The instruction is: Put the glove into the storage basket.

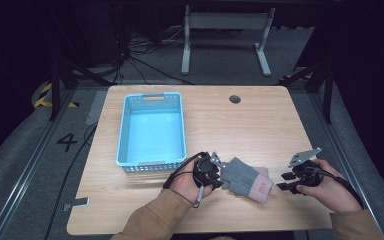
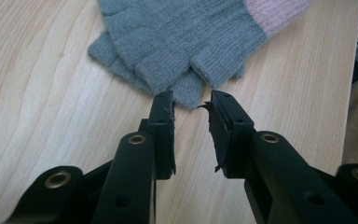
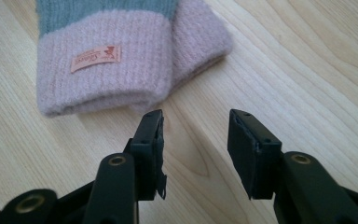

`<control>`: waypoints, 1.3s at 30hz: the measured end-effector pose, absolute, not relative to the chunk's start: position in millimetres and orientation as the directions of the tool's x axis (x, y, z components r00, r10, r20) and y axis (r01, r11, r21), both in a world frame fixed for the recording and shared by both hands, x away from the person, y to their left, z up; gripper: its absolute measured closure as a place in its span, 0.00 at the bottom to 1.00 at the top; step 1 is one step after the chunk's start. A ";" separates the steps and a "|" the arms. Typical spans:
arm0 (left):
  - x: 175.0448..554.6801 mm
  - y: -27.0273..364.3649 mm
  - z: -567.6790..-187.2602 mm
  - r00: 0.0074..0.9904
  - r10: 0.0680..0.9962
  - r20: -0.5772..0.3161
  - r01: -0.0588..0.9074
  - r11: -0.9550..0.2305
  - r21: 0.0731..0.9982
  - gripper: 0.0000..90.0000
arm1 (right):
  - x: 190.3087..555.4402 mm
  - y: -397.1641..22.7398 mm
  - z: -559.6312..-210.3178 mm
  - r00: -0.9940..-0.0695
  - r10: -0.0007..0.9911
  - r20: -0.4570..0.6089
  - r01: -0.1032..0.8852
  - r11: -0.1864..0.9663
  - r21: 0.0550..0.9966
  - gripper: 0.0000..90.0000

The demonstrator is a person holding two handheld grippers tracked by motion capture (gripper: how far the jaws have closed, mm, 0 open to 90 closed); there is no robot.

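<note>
I hold my left gripper (image 1: 219, 176) low over the worktop (image 1: 260, 120), its jaws pointing at the finger end of the gloves (image 1: 247, 179). In the left gripper view the jaws stand a narrow gap apart with nothing between them, their tips just short of one grey finger stub. My right gripper (image 1: 286, 182) comes in from the other side, level with the worktop, aimed at the cuffs. In the right gripper view its jaws stand wider apart, bare wood between them, the pink cuff just beyond the left jaw and not touched.

The gloves are a fingerless knitted pair, grey with pale pink cuffs, laid one on the other. A small orange label (image 3: 96, 58) is sewn on the upper cuff. They lie flat near the front edge of the worktop, between my two grippers.

The worktop is light wood grain with a round cable hole (image 1: 235, 99) near its far edge. A light blue perforated basket (image 1: 125, 130) sits well to the left of the gloves. Beyond lie grey floor, cables and a white table frame (image 1: 225, 35).
</note>
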State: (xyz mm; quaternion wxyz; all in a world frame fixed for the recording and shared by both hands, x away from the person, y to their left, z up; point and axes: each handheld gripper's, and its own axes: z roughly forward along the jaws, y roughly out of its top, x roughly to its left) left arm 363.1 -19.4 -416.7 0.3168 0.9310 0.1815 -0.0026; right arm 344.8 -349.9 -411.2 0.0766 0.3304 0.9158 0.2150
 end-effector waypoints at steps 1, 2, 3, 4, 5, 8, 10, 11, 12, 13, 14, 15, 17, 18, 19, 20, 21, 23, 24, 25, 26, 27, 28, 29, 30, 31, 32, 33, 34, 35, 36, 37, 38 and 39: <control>364.2 -20.7 -419.5 0.937 0.331 -0.111 0.330 -0.733 0.595 0.79 | 344.6 -346.3 -412.6 -0.778 0.629 0.003 0.564 0.695 0.446 0.64; 364.5 -21.6 -421.7 0.937 0.332 -0.112 0.331 -0.733 0.594 0.78 | 344.4 -344.9 -413.0 -0.781 0.625 0.004 0.561 0.698 0.445 0.65; 364.5 -21.6 -421.7 0.937 0.332 -0.112 0.331 -0.733 0.594 0.78 | 344.4 -344.9 -413.0 -0.781 0.625 0.004 0.561 0.698 0.445 0.65; 366.1 -22.7 -425.1 0.936 0.331 -0.120 0.335 -0.734 0.591 0.78 | 344.5 -340.9 -414.6 -0.791 0.611 0.006 0.549 0.706 0.446 0.66; 366.1 -22.7 -425.1 0.936 0.331 -0.120 0.335 -0.734 0.591 0.78 | 344.5 -339.3 -415.1 -0.792 0.610 0.004 0.548 0.709 0.444 0.66; 368.7 -24.3 -429.3 0.929 0.348 -0.125 0.353 -0.735 0.579 0.78 | 344.9 -335.8 -416.6 -0.799 0.601 0.002 0.541 0.718 0.439 0.67; 369.2 -24.7 -430.2 0.927 0.353 -0.125 0.357 -0.732 0.580 0.79 | 344.9 -334.8 -417.3 -0.800 0.600 0.001 0.540 0.719 0.438 0.67; 370.7 -25.3 -431.4 0.925 0.361 -0.123 0.362 -0.730 0.579 0.79 | 345.1 -334.5 -417.8 -0.801 0.598 0.001 0.539 0.722 0.434 0.68; 372.9 -26.3 -433.4 0.919 0.372 -0.127 0.373 -0.724 0.580 0.79 | 345.1 -334.6 -417.8 -0.799 0.602 0.003 0.543 0.719 0.434 0.68; 372.9 -26.3 -433.4 0.919 0.372 -0.127 0.373 -0.724 0.580 0.79 | 345.1 -334.6 -417.8 -0.799 0.602 0.003 0.543 0.719 0.434 0.68; 374.8 -27.2 -435.2 0.917 0.375 -0.134 0.380 -0.720 0.581 0.79 | 345.1 -334.8 -417.7 -0.798 0.603 0.001 0.544 0.718 0.435 0.68; 376.3 -28.3 -436.8 0.916 0.378 -0.136 0.383 -0.719 0.581 0.80 | 345.2 -335.0 -417.6 -0.798 0.603 -0.002 0.542 0.719 0.436 0.68; 380.1 -31.4 -440.9 0.915 0.378 -0.142 0.388 -0.724 0.571 0.81 | 345.2 -334.6 -417.7 -0.801 0.599 -0.002 0.538 0.721 0.436 0.68; 380.1 -31.4 -440.9 0.915 0.378 -0.142 0.388 -0.724 0.571 0.82 | 345.2 -334.6 -417.7 -0.801 0.599 -0.002 0.538 0.721 0.436 0.68; 381.5 -32.7 -442.9 0.914 0.381 -0.141 0.391 -0.726 0.566 0.82 | 345.2 -334.2 -417.8 -0.802 0.597 -0.004 0.536 0.723 0.436 0.69; 382.3 -33.8 -444.3 0.913 0.381 -0.142 0.391 -0.728 0.563 0.83 | 345.2 -333.7 -417.8 -0.802 0.598 -0.005 0.536 0.722 0.438 0.69; 383.4 -35.4 -446.0 0.914 0.380 -0.140 0.390 -0.731 0.559 0.85 | 345.8 -333.2 -418.0 -0.800 0.600 -0.003 0.539 0.721 0.436 0.70; 383.4 -36.8 -446.3 0.916 0.380 -0.131 0.385 -0.737 0.556 0.88 | 345.8 -332.6 -417.7 -0.799 0.602 -0.007 0.537 0.718 0.442 0.73; 383.4 -36.8 -446.3 0.916 0.380 -0.131 0.385 -0.737 0.556 0.89 | 345.8 -332.6 -417.7 -0.799 0.602 -0.007 0.537 0.718 0.442 0.73; 383.5 -37.4 -445.9 0.916 0.383 -0.122 0.382 -0.737 0.557 0.89 | 345.7 -332.2 -417.6 -0.799 0.601 -0.004 0.538 0.718 0.442 0.73; 383.3 -37.8 -445.6 0.915 0.385 -0.118 0.382 -0.736 0.558 0.91 | 345.8 -331.3 -417.7 -0.803 0.596 -0.005 0.532 0.721 0.443 0.74; 382.8 -38.8 -445.1 0.915 0.389 -0.103 0.376 -0.736 0.563 0.95 | 345.8 -330.2 -417.9 -0.804 0.594 0.001 0.534 0.721 0.442 0.75; 382.3 -39.5 -444.5 0.915 0.391 -0.101 0.377 -0.738 0.559 0.96 | 345.9 -329.7 -418.0 -0.805 0.593 0.002 0.532 0.722 0.442 0.76; 381.7 -40.3 -444.1 0.913 0.396 -0.094 0.377 -0.738 0.559 0.97 | 345.9 -328.8 -418.3 -0.807 0.591 0.003 0.532 0.723 0.441 0.77; 381.2 -41.0 -443.6 0.914 0.396 -0.087 0.374 -0.742 0.556 0.98 | 346.0 -327.9 -418.4 -0.807 0.590 0.003 0.531 0.724 0.441 0.78; 380.7 -41.6 -443.1 0.914 0.397 -0.079 0.372 -0.744 0.556 0.98 | 346.4 -327.0 -417.8 -0.810 0.587 0.003 0.527 0.725 0.444 0.80; 380.7 -41.6 -443.1 0.914 0.397 -0.079 0.372 -0.744 0.556 0.98 | 346.4 -327.0 -417.8 -0.810 0.587 0.003 0.527 0.725 0.444 0.80; 379.9 -42.0 -442.2 0.915 0.398 -0.070 0.367 -0.744 0.558 0.98 | 346.5 -326.2 -417.6 -0.810 0.586 0.004 0.525 0.723 0.448 0.83; 379.7 -41.8 -441.4 0.916 0.396 -0.069 0.365 -0.746 0.557 0.99 | 346.3 -325.0 -416.6 -0.808 0.589 0.014 0.533 0.720 0.445 0.87; 379.3 -41.3 -440.3 0.916 0.395 -0.070 0.364 -0.744 0.560 0.99 | 346.1 -324.5 -415.8 -0.806 0.592 0.015 0.535 0.718 0.445 0.89; 378.5 -40.5 -438.9 0.915 0.397 -0.073 0.366 -0.739 0.565 0.99 | 345.8 -324.2 -414.7 -0.805 0.593 0.013 0.535 0.717 0.447 0.92; 377.0 -38.6 -435.4 0.915 0.394 -0.083 0.367 -0.730 0.576 0.99 | 345.0 -324.1 -411.0 -0.801 0.599 0.012 0.538 0.711 0.452 0.94; 377.0 -38.6 -435.4 0.915 0.394 -0.083 0.367 -0.730 0.576 0.99 | 345.0 -324.1 -411.0 -0.801 0.599 0.012 0.538 0.711 0.452 0.94; 375.4 -37.0 -432.3 0.915 0.394 -0.088 0.367 -0.724 0.584 0.99 | 344.6 -324.1 -409.4 -0.799 0.602 0.009 0.538 0.708 0.458 0.95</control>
